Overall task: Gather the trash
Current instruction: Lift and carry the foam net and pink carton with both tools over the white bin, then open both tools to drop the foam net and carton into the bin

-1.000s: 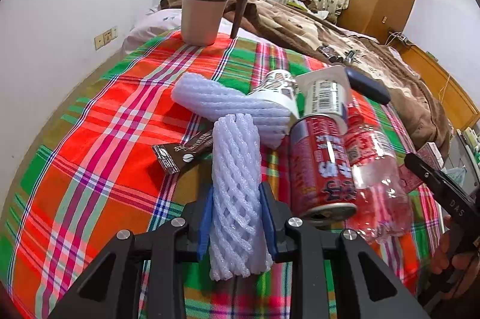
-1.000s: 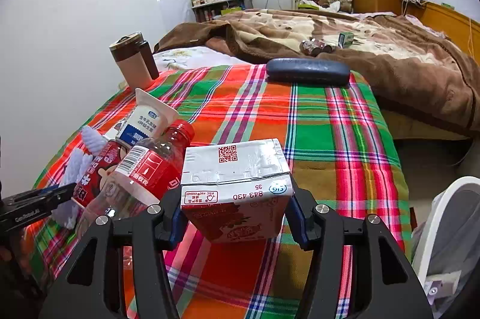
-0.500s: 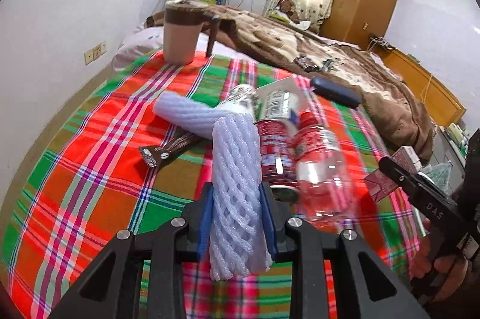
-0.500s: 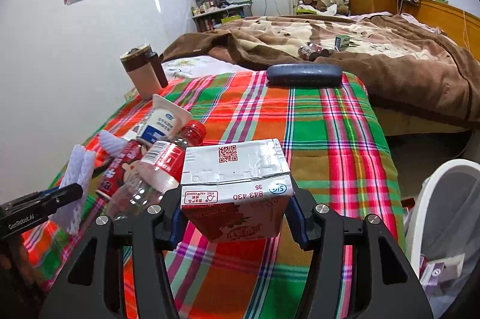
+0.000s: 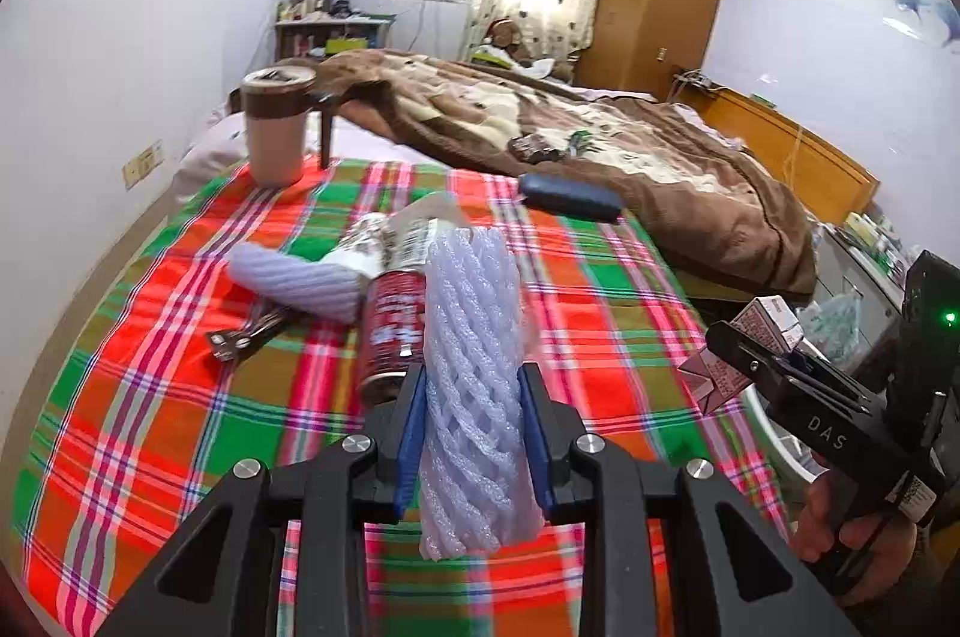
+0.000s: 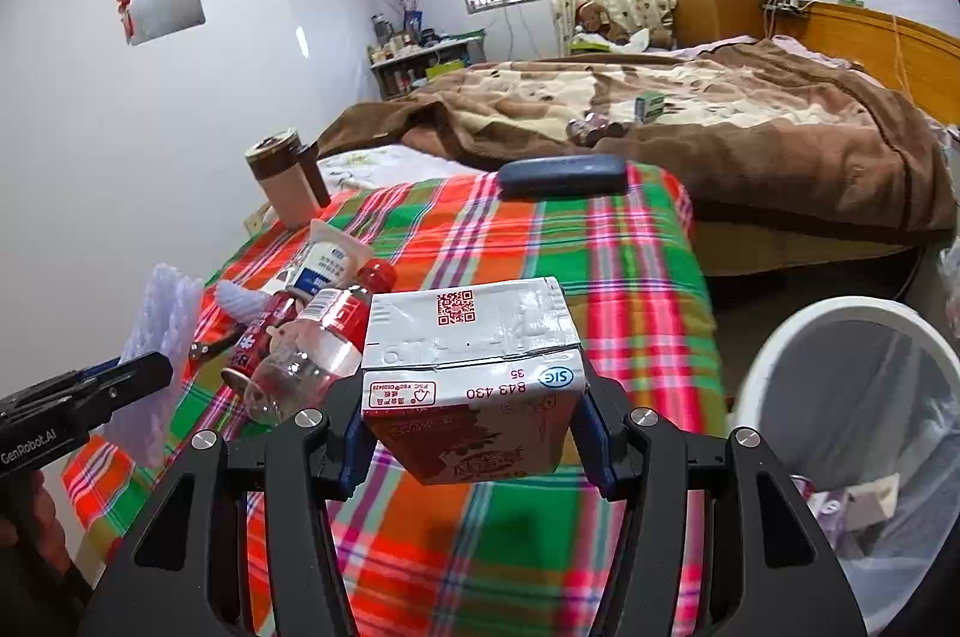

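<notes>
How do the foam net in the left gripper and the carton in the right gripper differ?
The foam net is a pale, soft mesh tube; the carton is a stiff printed box with flat faces. The net squeezes narrow between its jaws; the carton keeps its jaws wide. Both are held clear above the plaid cloth.

We are seeing a white foam net sleeve [image 5: 471,373] standing upright and lifted, a red-and-white drink carton [image 6: 474,385] held aloft, and a red can [image 5: 393,331] lying beside a clear bottle [image 6: 306,355] on the plaid cloth.
</notes>
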`<move>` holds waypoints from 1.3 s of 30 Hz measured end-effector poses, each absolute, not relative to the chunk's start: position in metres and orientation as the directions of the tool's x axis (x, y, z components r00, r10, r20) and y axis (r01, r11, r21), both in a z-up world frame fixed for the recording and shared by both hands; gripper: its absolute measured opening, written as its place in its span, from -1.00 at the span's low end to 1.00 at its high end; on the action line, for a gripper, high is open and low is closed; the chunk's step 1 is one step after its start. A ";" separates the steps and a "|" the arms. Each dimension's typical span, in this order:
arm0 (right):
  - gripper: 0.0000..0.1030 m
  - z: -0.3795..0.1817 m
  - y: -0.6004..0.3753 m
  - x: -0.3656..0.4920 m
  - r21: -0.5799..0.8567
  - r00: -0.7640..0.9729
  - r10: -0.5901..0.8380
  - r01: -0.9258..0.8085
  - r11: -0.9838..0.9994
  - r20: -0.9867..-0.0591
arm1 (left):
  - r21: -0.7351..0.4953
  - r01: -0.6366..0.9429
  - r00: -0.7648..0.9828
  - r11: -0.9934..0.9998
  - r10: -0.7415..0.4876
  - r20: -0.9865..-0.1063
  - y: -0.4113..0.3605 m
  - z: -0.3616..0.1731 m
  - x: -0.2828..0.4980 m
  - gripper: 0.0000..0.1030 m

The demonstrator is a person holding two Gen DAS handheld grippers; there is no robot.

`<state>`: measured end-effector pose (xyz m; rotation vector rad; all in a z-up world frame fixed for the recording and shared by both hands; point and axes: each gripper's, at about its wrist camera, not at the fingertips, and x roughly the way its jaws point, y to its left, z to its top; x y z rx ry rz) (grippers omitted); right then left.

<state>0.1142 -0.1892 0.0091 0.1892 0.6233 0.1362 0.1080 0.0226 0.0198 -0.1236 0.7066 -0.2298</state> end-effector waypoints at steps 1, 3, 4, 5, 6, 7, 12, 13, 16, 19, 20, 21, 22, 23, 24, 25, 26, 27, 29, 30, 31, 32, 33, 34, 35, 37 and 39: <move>0.09 0.011 -0.193 0.111 0.212 0.808 0.174 -0.062 0.975 -0.562 | -0.190 0.175 0.736 0.966 -0.257 -0.626 0.019 0.021 0.107 -0.42; 0.09 0.014 -0.199 0.106 0.209 0.815 0.164 -0.054 0.976 -0.555 | -0.189 0.197 0.735 0.962 -0.272 -0.621 0.009 0.024 0.104 -0.42; 0.09 0.015 -0.202 0.103 0.207 0.818 0.158 -0.048 0.977 -0.553 | -0.189 0.207 0.735 0.960 -0.280 -0.618 0.003 0.025 0.102 -0.42; 0.09 0.017 -0.207 0.099 0.205 0.822 0.147 -0.037 0.978 -0.551 | -0.188 0.218 0.733 0.958 -0.288 -0.617 -0.002 0.026 0.101 -0.42; 0.09 0.017 -0.211 0.097 0.205 0.824 0.137 -0.026 0.978 -0.550 | -0.188 0.235 0.729 0.954 -0.301 -0.615 -0.009 0.027 0.099 -0.42; 0.09 0.017 -0.214 0.095 0.209 0.824 0.135 -0.021 0.978 -0.550 | -0.186 0.246 0.728 0.951 -0.309 -0.613 -0.015 0.028 0.097 -0.42; 0.09 0.019 -0.235 0.083 0.222 0.827 0.098 0.033 0.974 -0.553 | -0.178 0.312 0.712 0.933 -0.354 -0.606 -0.046 0.033 0.091 -0.42; 0.09 0.019 -0.239 0.081 0.223 0.828 0.091 0.042 0.974 -0.553 | -0.175 0.326 0.709 0.929 -0.363 -0.604 -0.053 0.034 0.090 -0.42; 0.09 0.021 -0.253 0.074 0.214 0.834 0.056 0.076 0.974 -0.548 | -0.171 0.360 0.700 0.917 -0.387 -0.600 -0.071 0.036 0.088 -0.42; 0.09 0.021 -0.263 0.068 0.214 0.838 0.033 0.101 0.972 -0.545 | -0.160 0.396 0.691 0.904 -0.408 -0.596 -0.092 0.039 0.085 -0.42; 0.09 0.021 -0.268 0.067 0.214 0.838 0.024 0.111 0.970 -0.546 | -0.156 0.405 0.688 0.901 -0.413 -0.596 -0.098 0.040 0.084 -0.42; 0.09 0.021 -0.272 0.065 0.215 0.840 0.016 0.120 0.969 -0.543 | -0.152 0.420 0.683 0.895 -0.422 -0.596 -0.106 0.040 0.083 -0.42; 0.09 0.022 -0.276 0.062 0.214 0.841 0.008 0.129 0.968 -0.541 | -0.148 0.429 0.681 0.891 -0.427 -0.595 -0.112 0.041 0.082 -0.42; 0.09 0.022 -0.280 0.061 0.213 0.841 0.001 0.136 0.968 -0.541 | -0.146 0.437 0.678 0.887 -0.432 -0.594 -0.118 0.041 0.081 -0.42; 0.09 0.022 -0.283 0.059 0.212 0.841 -0.009 0.147 0.966 -0.541 | -0.145 0.449 0.673 0.882 -0.440 -0.595 -0.123 0.041 0.081 -0.42; 0.09 0.022 -0.288 0.058 0.212 0.841 -0.019 0.158 0.964 -0.541 | -0.143 0.460 0.668 0.876 -0.448 -0.595 -0.129 0.041 0.081 -0.42; 0.09 0.021 -0.292 0.057 0.211 0.839 -0.026 0.167 0.963 -0.543 | -0.141 0.468 0.664 0.872 -0.453 -0.594 -0.135 0.042 0.081 -0.42; 0.09 0.021 -0.296 0.056 0.208 0.836 -0.036 0.178 0.962 -0.547 | -0.140 0.479 0.659 0.867 -0.461 -0.594 -0.141 0.041 0.080 -0.42; 0.09 0.019 -0.303 0.053 0.204 0.833 -0.054 0.197 0.959 -0.551 | -0.137 0.498 0.648 0.856 -0.472 -0.597 -0.154 0.041 0.081 -0.42; 0.09 0.018 -0.308 0.052 0.204 0.830 -0.061 0.208 0.957 -0.555 | -0.137 0.509 0.640 0.850 -0.480 -0.600 -0.162 0.040 0.080 -0.42; 0.09 0.018 -0.312 0.052 0.206 0.828 -0.065 0.214 0.955 -0.557 | -0.136 0.518 0.633 0.844 -0.486 -0.602 -0.167 0.039 0.081 -0.42; 0.09 0.017 -0.316 0.052 0.206 0.824 -0.070 0.222 0.953 -0.563 | -0.136 0.526 0.626 0.839 -0.491 -0.606 -0.173 0.039 0.082 -0.42; 0.09 0.016 -0.319 0.052 0.202 0.819 -0.078 0.231 0.952 -0.569 | -0.138 0.538 0.616 0.832 -0.500 -0.610 -0.181 0.038 0.082 -0.42; 0.09 0.015 -0.323 0.052 0.198 0.815 -0.086 0.240 0.950 -0.574 | -0.140 0.547 0.607 0.825 -0.507 -0.612 -0.186 0.037 0.083 -0.42; 0.09 0.013 -0.326 0.051 0.194 0.810 -0.091 0.245 0.950 -0.579 | -0.142 0.556 0.599 0.819 -0.514 -0.614 -0.192 0.036 0.084 -0.42; 0.09 0.009 -0.332 0.050 0.183 0.795 -0.107 0.265 0.947 -0.597 | -0.142 0.574 0.581 0.807 -0.523 -0.624 -0.207 0.031 0.087 -0.42; 0.09 0.003 -0.340 0.052 0.180 0.776 -0.114 0.282 0.942 -0.620 | -0.145 0.588 0.565 0.796 -0.532 -0.631 -0.219 0.027 0.089 -0.42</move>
